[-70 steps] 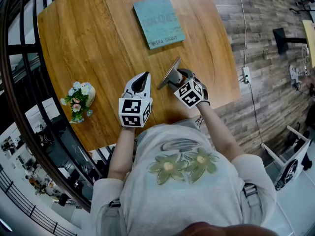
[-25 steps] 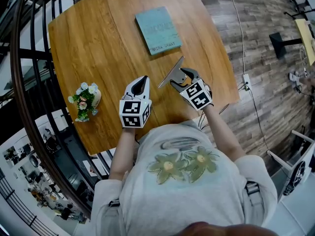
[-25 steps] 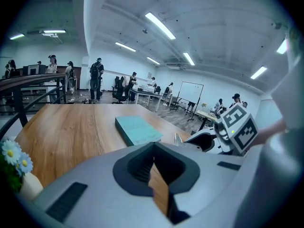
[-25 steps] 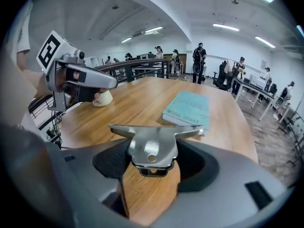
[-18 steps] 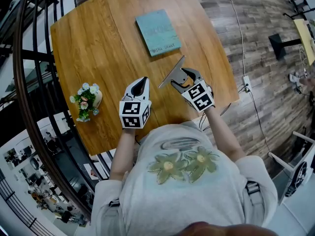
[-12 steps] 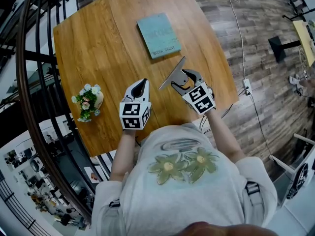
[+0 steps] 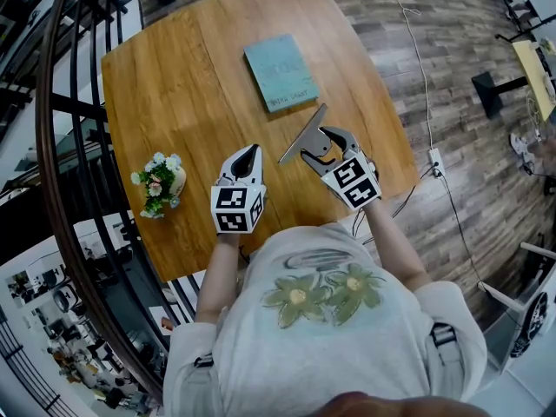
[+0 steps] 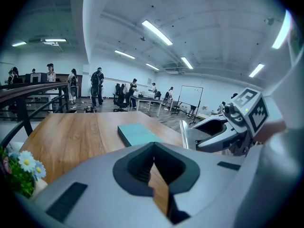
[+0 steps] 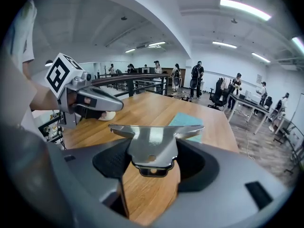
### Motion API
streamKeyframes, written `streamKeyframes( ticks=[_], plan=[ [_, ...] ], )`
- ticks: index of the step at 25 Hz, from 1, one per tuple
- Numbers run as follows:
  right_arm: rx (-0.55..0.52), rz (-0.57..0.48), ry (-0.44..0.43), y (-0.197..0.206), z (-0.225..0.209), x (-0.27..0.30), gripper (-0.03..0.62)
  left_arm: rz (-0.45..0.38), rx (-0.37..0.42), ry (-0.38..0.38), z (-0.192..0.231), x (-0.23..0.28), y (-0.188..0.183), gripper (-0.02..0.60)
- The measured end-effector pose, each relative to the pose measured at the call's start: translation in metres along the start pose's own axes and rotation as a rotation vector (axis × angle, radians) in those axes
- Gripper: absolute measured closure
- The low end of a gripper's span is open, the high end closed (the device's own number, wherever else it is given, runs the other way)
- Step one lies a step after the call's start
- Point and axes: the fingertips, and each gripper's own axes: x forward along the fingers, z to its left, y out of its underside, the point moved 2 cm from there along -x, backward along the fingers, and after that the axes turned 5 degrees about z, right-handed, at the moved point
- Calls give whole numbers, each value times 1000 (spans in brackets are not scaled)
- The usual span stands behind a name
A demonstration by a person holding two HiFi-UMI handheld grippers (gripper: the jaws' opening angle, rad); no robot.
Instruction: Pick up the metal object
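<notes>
The metal object (image 7: 301,135) is a flat, shiny blade with a wide straight edge and a narrow tab. My right gripper (image 7: 314,148) is shut on that tab and holds the blade above the wooden table (image 7: 174,85), near its right front edge. In the right gripper view the metal object (image 9: 151,144) stands between the jaws of the right gripper (image 9: 150,167), wide edge away from me. My left gripper (image 7: 247,154) hovers to its left, shut and empty. In the left gripper view the left gripper (image 8: 153,161) has its tips together, with the blade (image 8: 188,136) off to the right.
A teal book (image 7: 281,71) lies on the table beyond the grippers. A small pot of flowers (image 7: 159,183) stands at the table's left edge, by a black railing (image 7: 61,146). Plank floor and a cable lie to the right of the table.
The right gripper still holds the metal object and the left stays shut. The head view has drifted, so the table sits lower and to the right in the picture.
</notes>
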Motion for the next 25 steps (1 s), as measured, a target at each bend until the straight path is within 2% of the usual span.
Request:
streamKeyframes(
  ticks=[8,25],
  plan=[
    [27,-33,17,-7,1,-10,304,-22,6,-2,1,-7,-7,568],
    [3,-114,35,-20,7,-37,304,-43,22,5,-17,-16,-9,568]
  ],
)
